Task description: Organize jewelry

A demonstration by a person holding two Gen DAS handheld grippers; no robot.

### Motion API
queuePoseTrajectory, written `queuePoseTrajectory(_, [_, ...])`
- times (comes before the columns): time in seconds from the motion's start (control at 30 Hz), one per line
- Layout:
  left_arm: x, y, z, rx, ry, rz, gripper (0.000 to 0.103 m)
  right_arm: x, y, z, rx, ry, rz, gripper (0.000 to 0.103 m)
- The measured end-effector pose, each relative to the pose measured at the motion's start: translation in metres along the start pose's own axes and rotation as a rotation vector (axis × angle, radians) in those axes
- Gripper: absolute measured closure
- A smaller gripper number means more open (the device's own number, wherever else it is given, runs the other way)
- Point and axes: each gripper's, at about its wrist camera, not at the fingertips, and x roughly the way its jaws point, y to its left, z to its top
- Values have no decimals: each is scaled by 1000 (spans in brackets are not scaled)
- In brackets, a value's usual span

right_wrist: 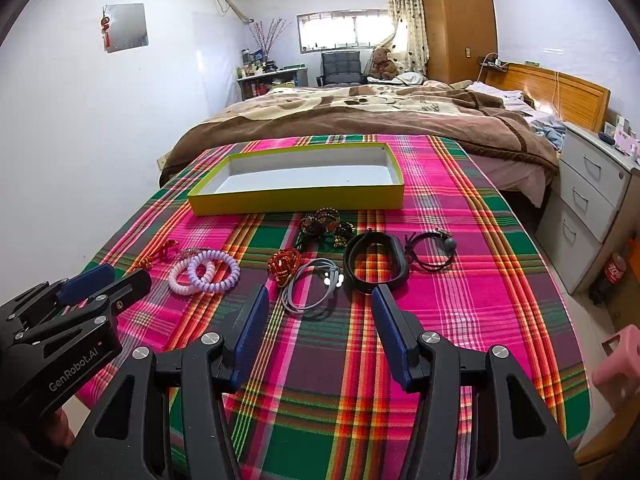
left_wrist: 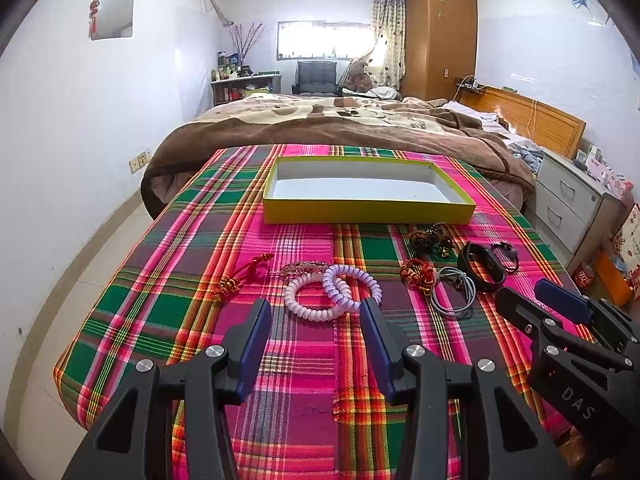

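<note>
A shallow yellow box [left_wrist: 368, 212] with a bare white inside stands at the far end of the plaid table [right_wrist: 296, 200]. In front of it lie two purple coil bracelets [left_wrist: 332, 290] [right_wrist: 204, 270], a red knotted cord [left_wrist: 244, 274], a red-gold charm [right_wrist: 285, 265], a grey cord loop [right_wrist: 310, 286], a black band [right_wrist: 374, 266], a dark bead bunch [right_wrist: 326, 226] and a black hair tie [right_wrist: 430, 254]. My left gripper [left_wrist: 316, 314] is open, just short of the coil bracelets. My right gripper [right_wrist: 318, 300] is open over the grey loop and black band. Both are empty.
The plaid cloth [left_wrist: 304, 400] covers the table. A bed with a brown blanket [left_wrist: 344, 120] lies beyond it. A grey drawer cabinet [right_wrist: 592, 208] stands to the right, a pink stool [right_wrist: 618, 364] at the near right edge. The left side drops to the floor.
</note>
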Motion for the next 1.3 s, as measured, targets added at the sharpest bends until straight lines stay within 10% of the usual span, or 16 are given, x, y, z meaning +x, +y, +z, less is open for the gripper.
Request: queuePoseTrajectory(1.3, [-2, 1, 1, 3, -4, 0, 57, -1, 1, 0, -4, 0, 2, 49])
